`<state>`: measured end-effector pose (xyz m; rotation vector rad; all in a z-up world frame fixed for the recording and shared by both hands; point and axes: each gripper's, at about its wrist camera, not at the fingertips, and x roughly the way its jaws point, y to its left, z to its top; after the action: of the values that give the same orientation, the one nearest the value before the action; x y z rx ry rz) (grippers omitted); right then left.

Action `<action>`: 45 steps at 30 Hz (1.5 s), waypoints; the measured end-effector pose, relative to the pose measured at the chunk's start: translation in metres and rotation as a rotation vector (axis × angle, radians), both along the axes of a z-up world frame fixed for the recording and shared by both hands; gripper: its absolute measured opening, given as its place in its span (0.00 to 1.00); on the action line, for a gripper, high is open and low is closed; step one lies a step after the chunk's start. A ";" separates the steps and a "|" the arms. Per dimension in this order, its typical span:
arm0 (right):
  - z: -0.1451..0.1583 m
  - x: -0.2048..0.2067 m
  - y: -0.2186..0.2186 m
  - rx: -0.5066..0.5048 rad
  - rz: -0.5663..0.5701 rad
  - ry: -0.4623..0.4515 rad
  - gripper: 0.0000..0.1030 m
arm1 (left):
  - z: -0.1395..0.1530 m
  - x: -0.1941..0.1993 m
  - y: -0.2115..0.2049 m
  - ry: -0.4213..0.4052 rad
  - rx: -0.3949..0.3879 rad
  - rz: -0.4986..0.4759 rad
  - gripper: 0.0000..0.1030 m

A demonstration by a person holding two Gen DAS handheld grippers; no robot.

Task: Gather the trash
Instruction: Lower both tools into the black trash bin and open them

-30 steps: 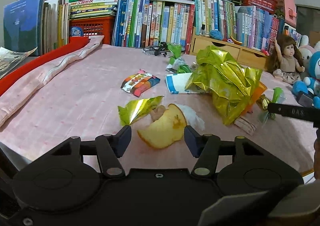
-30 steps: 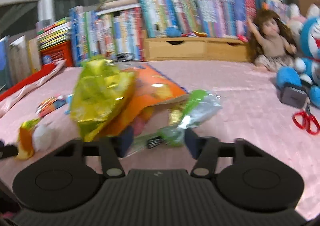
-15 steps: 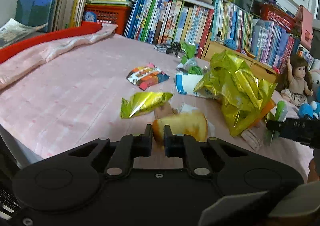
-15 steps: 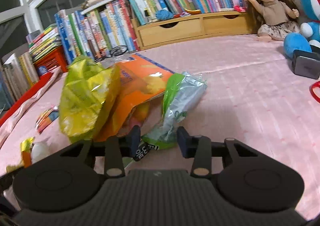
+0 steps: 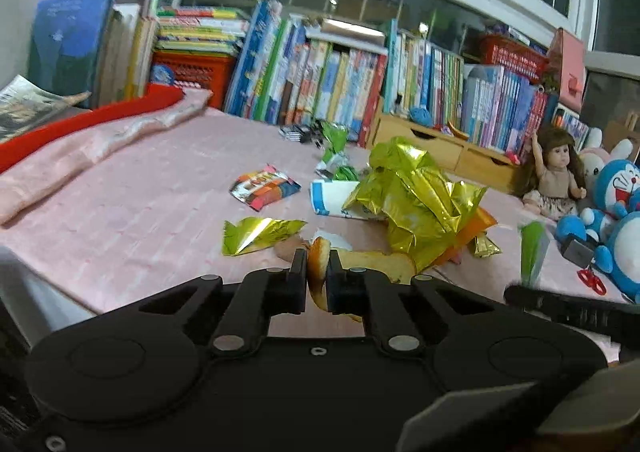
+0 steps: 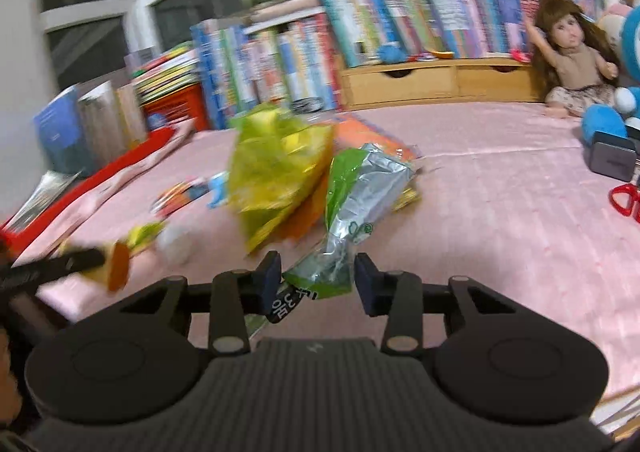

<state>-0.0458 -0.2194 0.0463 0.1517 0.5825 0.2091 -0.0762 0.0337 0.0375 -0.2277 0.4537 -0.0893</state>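
Note:
My left gripper point(image 5: 316, 284) is shut on a curved yellow-orange fruit peel point(image 5: 318, 264), held just above the pink cloth point(image 5: 140, 220). In the right wrist view that peel point(image 6: 118, 266) shows at the far left. My right gripper point(image 6: 318, 280) has its fingers pressed on the bunched lower end of a green-and-silver wrapper point(image 6: 360, 192), which stands upright point(image 5: 532, 252) in the left wrist view. Loose on the cloth lie a crumpled gold foil bag point(image 5: 416, 200), an orange bag point(image 5: 476, 224) under it, a small gold wrapper point(image 5: 256, 234), a colourful wrapper point(image 5: 264, 186) and a blue-and-white packet point(image 5: 328, 202).
Rows of books point(image 5: 320, 80) and a wooden drawer unit point(image 5: 440, 148) line the back. A doll point(image 5: 556, 176), blue plush toys point(image 5: 616, 204), a dark box point(image 6: 612, 160) and red scissors point(image 6: 624, 200) sit at the right. A folded pink-and-red blanket point(image 5: 92, 140) lies at the left.
My left gripper shut on the fruit peel and lifted it off the cloth. My right gripper closed in on the green-and-silver wrapper and raised it upright.

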 end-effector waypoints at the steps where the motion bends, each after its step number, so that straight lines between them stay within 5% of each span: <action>1: 0.000 -0.009 0.003 -0.006 0.025 0.001 0.43 | 0.001 -0.008 0.001 0.001 0.002 0.005 0.08; 5: -0.006 -0.045 0.014 -0.012 0.108 0.030 0.43 | 0.001 -0.039 0.007 0.041 -0.029 -0.023 0.08; 13: -0.047 -0.090 0.031 -0.085 0.216 0.166 0.44 | -0.036 -0.083 -0.011 0.210 0.080 -0.154 0.08; 22: -0.120 -0.090 0.039 -0.138 0.246 0.365 0.44 | -0.114 -0.075 -0.050 0.456 0.236 -0.238 0.08; 27: -0.141 -0.084 0.046 -0.168 0.271 0.417 0.44 | -0.146 -0.064 -0.059 0.570 0.259 -0.253 0.08; 42: -0.149 -0.082 0.048 -0.184 0.284 0.435 0.48 | -0.153 -0.044 -0.066 0.631 0.291 -0.264 0.16; 45: -0.151 -0.082 0.048 -0.184 0.289 0.433 0.58 | -0.153 -0.044 -0.065 0.628 0.292 -0.261 0.17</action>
<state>-0.1273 -0.1713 -0.1044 -0.0705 1.0519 0.4065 -0.1199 -0.0315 -0.1158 0.1013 1.1117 -0.2067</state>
